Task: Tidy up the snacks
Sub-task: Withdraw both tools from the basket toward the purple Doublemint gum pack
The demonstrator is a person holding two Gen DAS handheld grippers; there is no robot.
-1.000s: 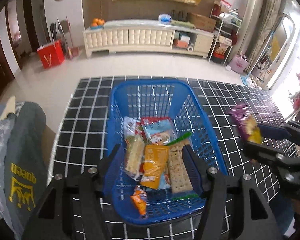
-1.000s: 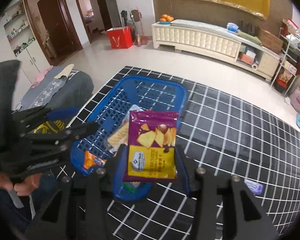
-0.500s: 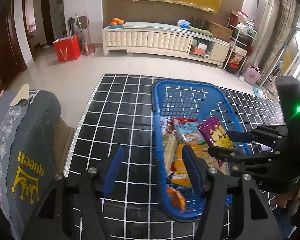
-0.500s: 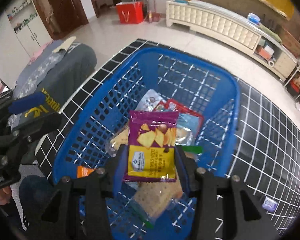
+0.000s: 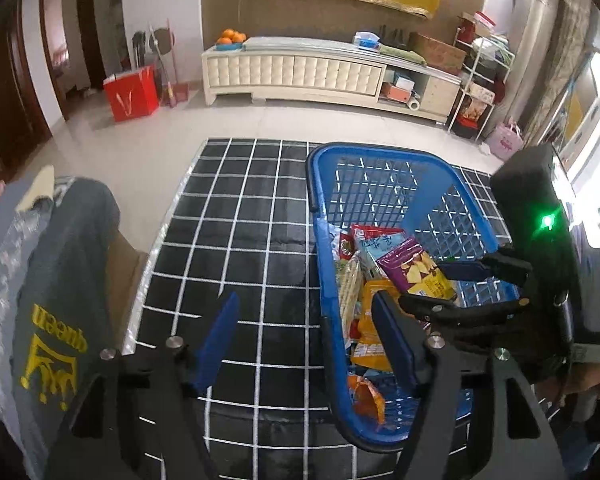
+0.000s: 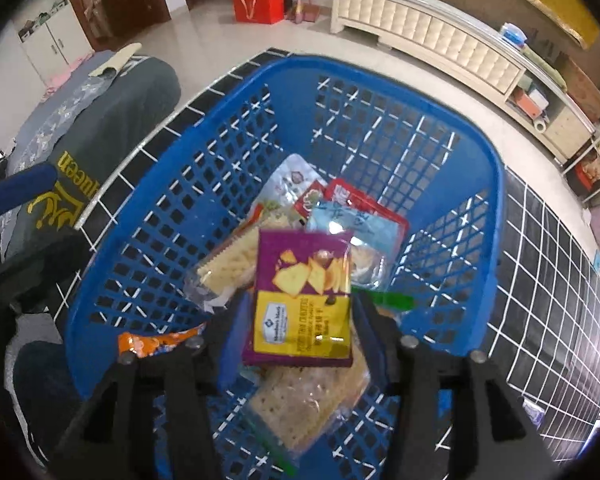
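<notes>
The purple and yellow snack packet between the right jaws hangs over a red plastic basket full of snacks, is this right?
Not quite: the plastic basket is blue, not red, as the right wrist view shows. The purple and yellow snack packet is between the right jaws, which have just been opening, over the snacks.

My left wrist camera: looks forward and down along my left gripper (image 5: 304, 344), blue basket (image 5: 320, 184) ahead-right, room beyond. My right wrist camera: steeper, close above same basket (image 6: 496, 184), over my right gripper (image 6: 296, 334). Shared: basket, checkered mat (image 5: 236, 236), white sideboard (image 5: 300, 72).
</notes>
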